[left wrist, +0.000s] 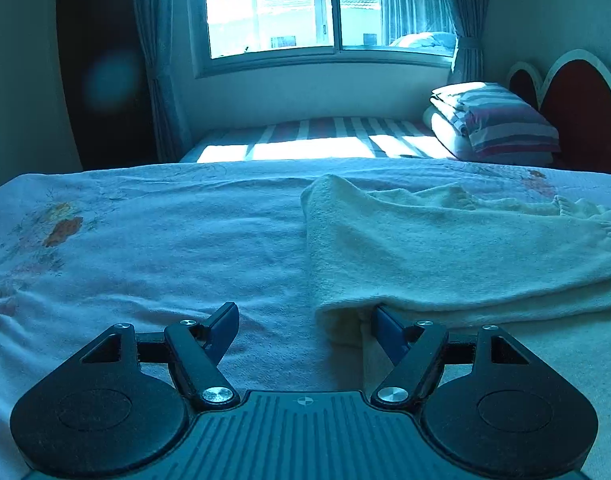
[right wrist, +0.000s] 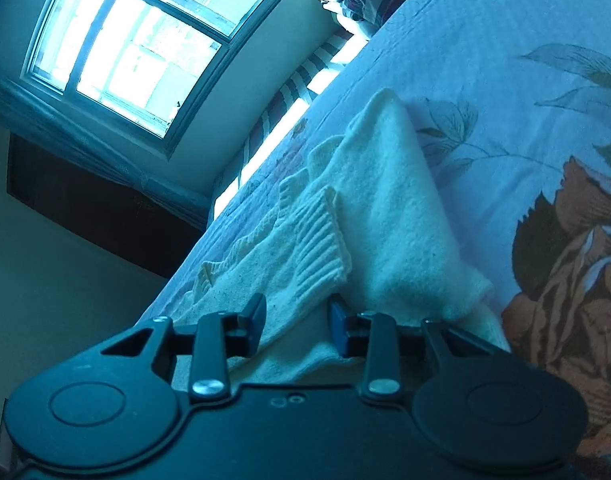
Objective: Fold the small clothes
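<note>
The cream knit sweater (left wrist: 445,248) lay partly folded on the flowered bedspread (left wrist: 165,240), a ribbed cuff (right wrist: 321,240) lying on top. My left hand-held gripper (left wrist: 305,320) was released, jaws wide, its right finger tucked under the garment's near corner. My right hand-held gripper (right wrist: 297,316) stood part-open astride the cuff, not pinching. The knit looked soft, light and limp, likely to sag; I judged the doubled corners the best holds.

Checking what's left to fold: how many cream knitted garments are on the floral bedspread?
1. A cream sweater lies on the floral bedspread, right of the left tongs and just ahead of the right tongs. Nothing else knitted shows; folds could hide more.
</note>
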Available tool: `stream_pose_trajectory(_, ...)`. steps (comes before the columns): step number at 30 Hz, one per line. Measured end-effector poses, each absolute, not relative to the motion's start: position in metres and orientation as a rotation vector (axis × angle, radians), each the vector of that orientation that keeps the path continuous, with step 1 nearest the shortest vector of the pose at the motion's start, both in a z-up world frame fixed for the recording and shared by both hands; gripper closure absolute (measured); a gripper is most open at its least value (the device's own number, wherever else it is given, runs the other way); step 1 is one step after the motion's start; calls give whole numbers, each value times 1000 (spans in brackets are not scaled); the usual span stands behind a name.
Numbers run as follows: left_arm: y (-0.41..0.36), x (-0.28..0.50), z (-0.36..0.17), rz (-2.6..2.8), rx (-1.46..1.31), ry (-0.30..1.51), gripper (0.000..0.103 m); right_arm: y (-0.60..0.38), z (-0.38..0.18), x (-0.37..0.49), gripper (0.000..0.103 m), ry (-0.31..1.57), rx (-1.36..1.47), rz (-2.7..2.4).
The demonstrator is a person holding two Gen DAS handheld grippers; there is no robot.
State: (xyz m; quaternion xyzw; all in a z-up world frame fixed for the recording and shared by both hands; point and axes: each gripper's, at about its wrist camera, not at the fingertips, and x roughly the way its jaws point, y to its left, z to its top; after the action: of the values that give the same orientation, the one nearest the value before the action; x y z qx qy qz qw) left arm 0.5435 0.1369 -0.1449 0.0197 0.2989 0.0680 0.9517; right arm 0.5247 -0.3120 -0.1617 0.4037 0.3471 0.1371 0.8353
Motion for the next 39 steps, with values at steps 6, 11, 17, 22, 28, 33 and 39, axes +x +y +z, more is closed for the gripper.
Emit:
stream_pose_trajectory(6,135,552,-153,127,53,615,29,-288,-142,533,98,733,691,248)
stream_pose_trajectory(11,133,552,-155,124,54,609,29,-278,-103,516,98,614,556,262)
stream_pose_trajectory(17,134,555,-156,125,37,610,29,-307,-118,517,98,677,546,169)
stream_pose_trajectory(22,136,554,-157,126,24,610,29,-304,-125,507,98,678,546,165)
stream_pose_trajectory(28,138,553,-155,123,23,613,29,-311,-136,494,98,693,565,140)
stream_pose_trajectory(33,140,551,-155,127,14,612,29,-314,-130,482,98,655,568,156)
stream_pose_trajectory(39,142,550,-156,141,2,615,29,-318,-139,480,98,673,587,141)
